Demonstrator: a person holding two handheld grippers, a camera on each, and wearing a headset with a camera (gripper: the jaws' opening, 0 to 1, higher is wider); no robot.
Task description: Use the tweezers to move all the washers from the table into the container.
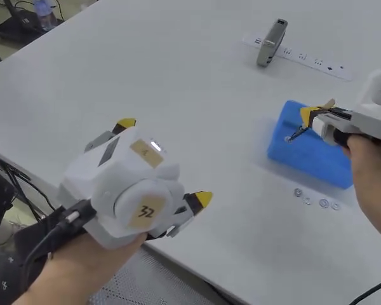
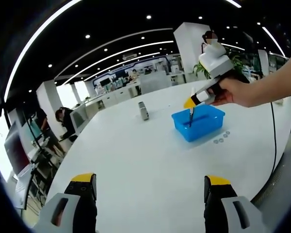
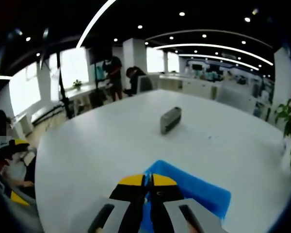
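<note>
The left hand-held gripper (image 1: 163, 161) sits low and near the person, gripped from behind by the left hand (image 1: 76, 270). Its two yellow-tipped jaws are spread wide apart with nothing between them. Well apart from it, the right hand-held gripper (image 1: 312, 115) is held out by the right hand (image 1: 368, 168), forearm reaching in from the right. Its jaws are pressed together on the tweezers (image 1: 296, 133), whose tips point downward.

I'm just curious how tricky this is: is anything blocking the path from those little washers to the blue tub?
Nothing visible does. The washers lie on bare table close beside the blue container; only its own wall stands between. The right gripper holds the tweezers over the container.
</note>
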